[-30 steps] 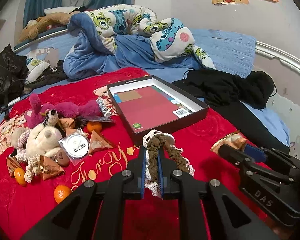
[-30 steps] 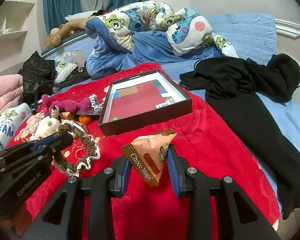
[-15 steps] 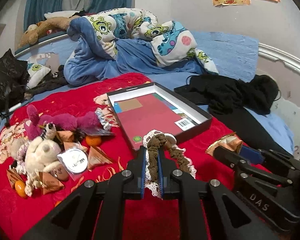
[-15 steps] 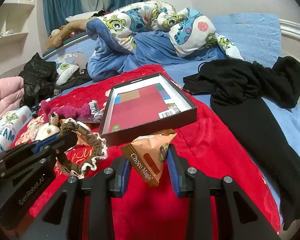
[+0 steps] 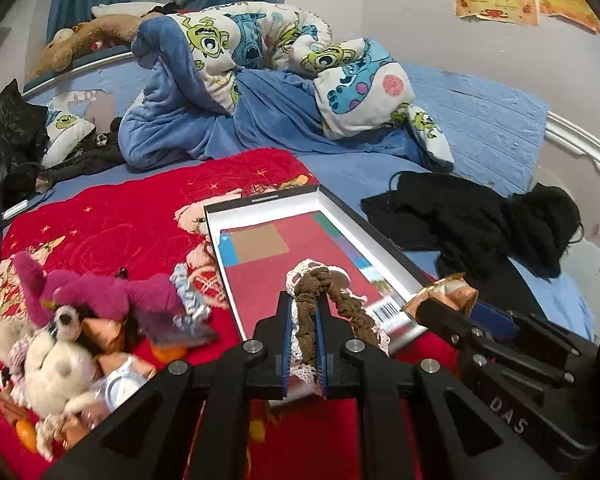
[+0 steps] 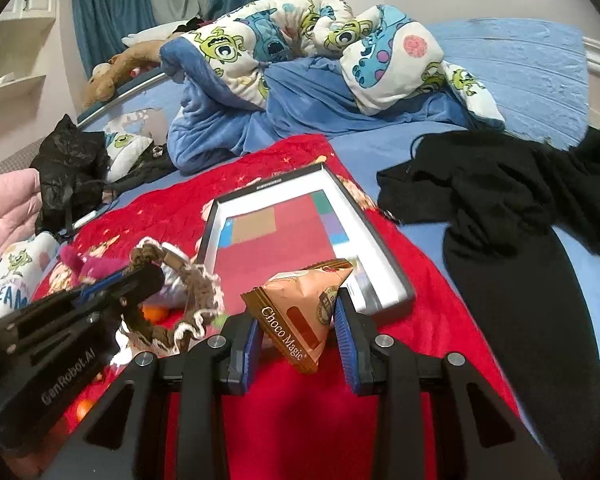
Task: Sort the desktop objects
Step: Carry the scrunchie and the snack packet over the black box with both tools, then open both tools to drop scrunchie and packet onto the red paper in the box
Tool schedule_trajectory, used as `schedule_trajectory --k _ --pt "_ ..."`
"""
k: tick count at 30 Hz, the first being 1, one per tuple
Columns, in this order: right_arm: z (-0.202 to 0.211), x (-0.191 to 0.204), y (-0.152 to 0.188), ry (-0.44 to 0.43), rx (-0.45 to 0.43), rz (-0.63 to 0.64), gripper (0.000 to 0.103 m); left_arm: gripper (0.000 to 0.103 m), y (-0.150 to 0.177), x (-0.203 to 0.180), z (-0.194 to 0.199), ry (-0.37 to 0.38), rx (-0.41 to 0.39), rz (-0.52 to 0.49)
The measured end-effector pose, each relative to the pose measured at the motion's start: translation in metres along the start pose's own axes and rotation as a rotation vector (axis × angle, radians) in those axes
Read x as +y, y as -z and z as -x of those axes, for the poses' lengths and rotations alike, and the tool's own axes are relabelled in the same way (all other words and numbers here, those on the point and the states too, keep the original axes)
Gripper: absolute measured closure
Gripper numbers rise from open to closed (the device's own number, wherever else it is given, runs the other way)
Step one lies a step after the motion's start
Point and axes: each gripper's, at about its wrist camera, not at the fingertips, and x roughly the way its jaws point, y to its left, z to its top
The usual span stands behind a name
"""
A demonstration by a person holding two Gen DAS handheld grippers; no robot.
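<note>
My left gripper (image 5: pixel 303 312) is shut on a brown scrunchie with white lace trim (image 5: pixel 320 292), held over the near end of a shallow black box (image 5: pixel 276 200) whose floor is red. From the right wrist view the same scrunchie (image 6: pixel 172 276) hangs from the left gripper (image 6: pixel 146 276) at the left. My right gripper (image 6: pixel 298 312) is shut on an orange Choco Magic snack packet (image 6: pixel 300 308), just in front of the box's near corner (image 6: pixel 396 288). The packet (image 5: pixel 448 290) also shows at the right of the left wrist view.
On the red blanket (image 5: pixel 112 224) left of the box lies a heap of plush toys (image 5: pixel 92 300), snack packets and small oranges (image 5: pixel 164 354). Black clothing (image 6: pixel 520 208) lies right of the box. A crumpled cartoon quilt (image 5: pixel 260 64) fills the back of the bed.
Both grippers have moved forward toward the box with their loads. The scrunchie now hangs over the box's near end and the packet is at its near corner.
</note>
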Motion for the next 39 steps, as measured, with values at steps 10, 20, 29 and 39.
schedule_trajectory --k 10,20,29,39 --pt "-0.068 -0.008 -0.002 0.048 0.070 -0.034 0.071 0.093 0.033 0.012 -0.057 -0.015 0.099 -0.008" --pt "-0.094 0.001 0.008 0.073 0.118 0.045 0.071 0.093 0.050 0.008 -0.073 -0.007 0.116 -0.033" --pt "-0.101 0.004 0.016 0.078 0.097 0.102 0.070 0.093 0.056 0.014 -0.074 -0.004 0.094 -0.013" --pt "-0.099 0.002 0.019 0.061 0.075 0.096 0.070 0.093 0.057 0.015 -0.074 -0.001 0.088 -0.011"
